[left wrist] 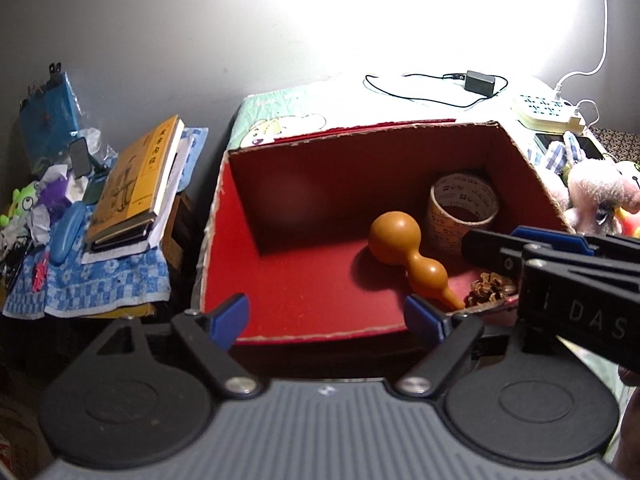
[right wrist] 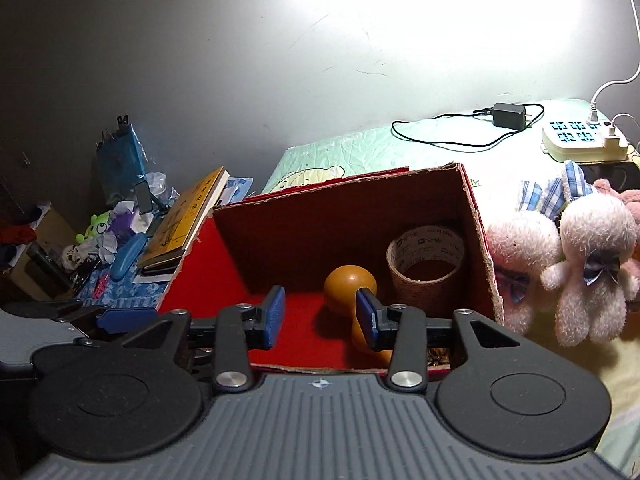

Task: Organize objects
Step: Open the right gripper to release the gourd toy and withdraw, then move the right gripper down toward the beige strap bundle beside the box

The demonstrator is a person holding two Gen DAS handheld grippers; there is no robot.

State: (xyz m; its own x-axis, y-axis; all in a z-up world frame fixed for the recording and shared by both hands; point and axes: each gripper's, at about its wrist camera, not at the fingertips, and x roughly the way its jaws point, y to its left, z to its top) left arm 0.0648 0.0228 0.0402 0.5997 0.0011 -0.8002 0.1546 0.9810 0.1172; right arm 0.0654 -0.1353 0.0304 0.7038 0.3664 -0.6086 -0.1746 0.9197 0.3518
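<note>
While both claws hang empty with jaws apart, the left claw (left wrist: 326,318) spreads wider than the right claw (right wrist: 320,318). Inside the red box (left wrist: 296,280), the orange gourd (left wrist: 404,256) lies at seven o'clock of the tape roll (left wrist: 462,208).

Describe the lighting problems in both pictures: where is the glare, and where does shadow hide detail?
Left wrist view: strong glare whitens the wall above the red box; the gourd casts a dark shadow to its left. Right wrist view: the same glare on the wall; the cluttered side table on the left sits dim, and straight edges bend from fisheye distortion.
</note>
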